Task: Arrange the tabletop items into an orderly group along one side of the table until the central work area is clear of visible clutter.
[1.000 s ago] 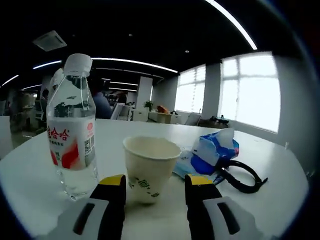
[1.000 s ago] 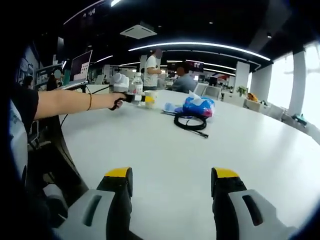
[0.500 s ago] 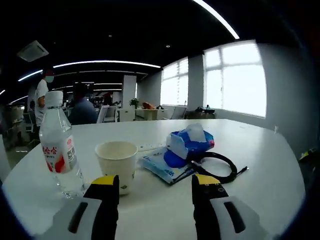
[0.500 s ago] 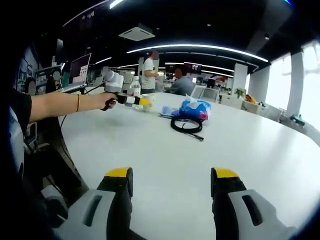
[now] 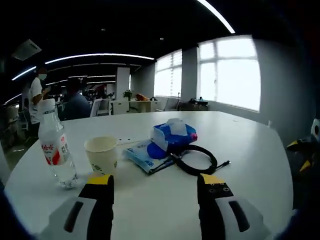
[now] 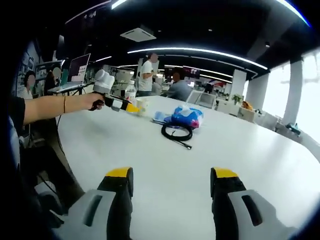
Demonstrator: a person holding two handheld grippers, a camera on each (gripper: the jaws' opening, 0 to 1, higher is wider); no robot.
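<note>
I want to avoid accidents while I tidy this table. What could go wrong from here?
The paper cup stands open and looks light, close beside the water bottle; a careless approach by the open left gripper might tip either one. The black cable lies looped against the blue tissue pack, so pulling one could drag the other across the table. The flat blue packet may be hard to pinch off the surface.

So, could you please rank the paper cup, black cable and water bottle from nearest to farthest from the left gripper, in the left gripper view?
1. Paper cup, just past the left jaw.
2. Water bottle, left of the cup; close to call with the cup.
3. Black cable, ahead on the right.
</note>
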